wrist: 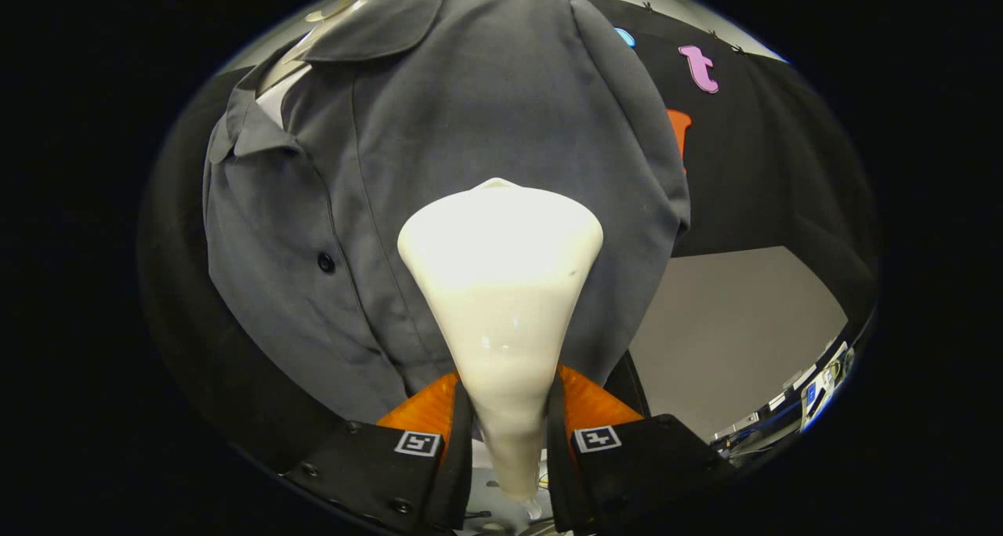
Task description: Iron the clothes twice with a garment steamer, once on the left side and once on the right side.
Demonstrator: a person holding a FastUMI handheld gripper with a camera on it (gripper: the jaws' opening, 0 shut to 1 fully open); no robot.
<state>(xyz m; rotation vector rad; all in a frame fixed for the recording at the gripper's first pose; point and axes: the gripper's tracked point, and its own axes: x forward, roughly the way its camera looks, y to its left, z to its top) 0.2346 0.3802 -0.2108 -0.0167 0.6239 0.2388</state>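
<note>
Right now the gripper (509,434) is clamped on the steamer's (501,285) narrow neck, its wide head up against the shirt (470,105) right of the buttons (326,262). That glossy, tapered white plastic looks slippery; I reckon it could twist or slide between the fingers under pressure. The grey shirt is matte woven cloth, hanging loosely creased on a pale hanger (333,11).

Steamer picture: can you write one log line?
gripper: shut on steamer | steamer head: at grey shirt | shirt: hanging
</note>
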